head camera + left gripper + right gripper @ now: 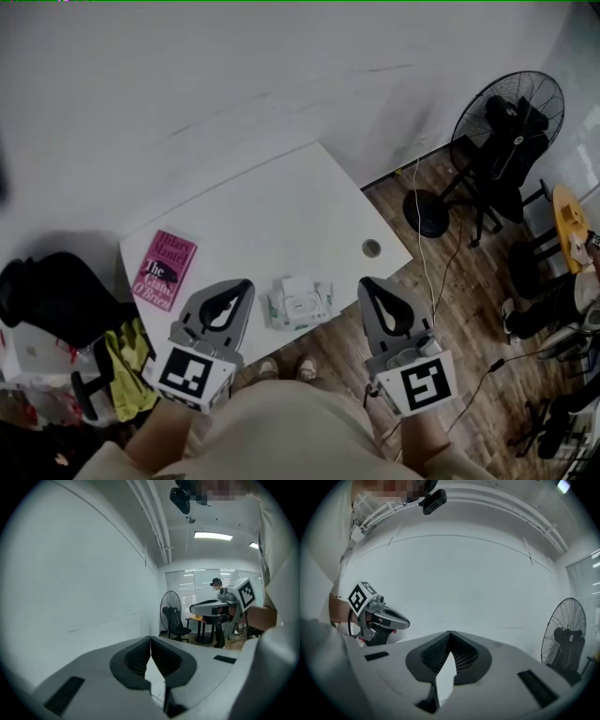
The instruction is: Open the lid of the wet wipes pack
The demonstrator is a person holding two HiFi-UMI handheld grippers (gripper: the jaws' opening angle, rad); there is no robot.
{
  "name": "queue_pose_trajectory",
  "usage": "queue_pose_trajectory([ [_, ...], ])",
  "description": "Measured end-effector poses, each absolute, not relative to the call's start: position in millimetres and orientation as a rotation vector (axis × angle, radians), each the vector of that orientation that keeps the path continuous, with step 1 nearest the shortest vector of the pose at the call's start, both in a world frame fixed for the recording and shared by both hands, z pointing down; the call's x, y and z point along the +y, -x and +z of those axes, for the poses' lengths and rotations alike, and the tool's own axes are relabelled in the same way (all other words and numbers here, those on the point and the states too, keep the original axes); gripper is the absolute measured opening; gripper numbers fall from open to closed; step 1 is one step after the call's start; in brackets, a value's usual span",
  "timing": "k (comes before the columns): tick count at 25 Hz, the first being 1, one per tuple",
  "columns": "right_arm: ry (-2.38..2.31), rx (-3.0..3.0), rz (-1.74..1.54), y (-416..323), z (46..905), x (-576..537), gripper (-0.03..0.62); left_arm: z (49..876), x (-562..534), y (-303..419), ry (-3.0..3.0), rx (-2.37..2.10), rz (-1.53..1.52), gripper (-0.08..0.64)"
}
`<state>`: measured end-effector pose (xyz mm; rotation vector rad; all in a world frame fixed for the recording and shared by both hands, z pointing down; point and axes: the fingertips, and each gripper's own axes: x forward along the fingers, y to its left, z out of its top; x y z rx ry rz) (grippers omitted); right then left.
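The wet wipes pack (300,304) lies on the white table (272,216) near its front edge, pale green and white, its lid flat. My left gripper (246,284) is held to the pack's left and my right gripper (364,282) to its right, both above the table and apart from the pack. Both are shut with nothing between the tips, as the left gripper view (150,639) and the right gripper view (449,633) show. The pack does not appear in either gripper view. Each gripper is visible in the other's view: the right gripper (197,609) and the left gripper (405,620).
A pink book (165,269) lies at the table's left corner. A round cable hole (372,247) sits near the right edge. A black fan (502,122) and chairs stand on the wooden floor at right. A black chair (56,300) with clothes stands at left.
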<state>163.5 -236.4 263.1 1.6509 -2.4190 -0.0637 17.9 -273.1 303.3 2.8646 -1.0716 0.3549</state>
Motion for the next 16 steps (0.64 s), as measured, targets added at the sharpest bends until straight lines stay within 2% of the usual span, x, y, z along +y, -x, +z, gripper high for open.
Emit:
queue_pose_trajectory([
  [16, -1.643, -2.414, -0.103, -168.5, 260.5, -233.4, 0.023, 303.2, -276.7, -19.9, -2.84, -1.091, 0.333, 0.022],
])
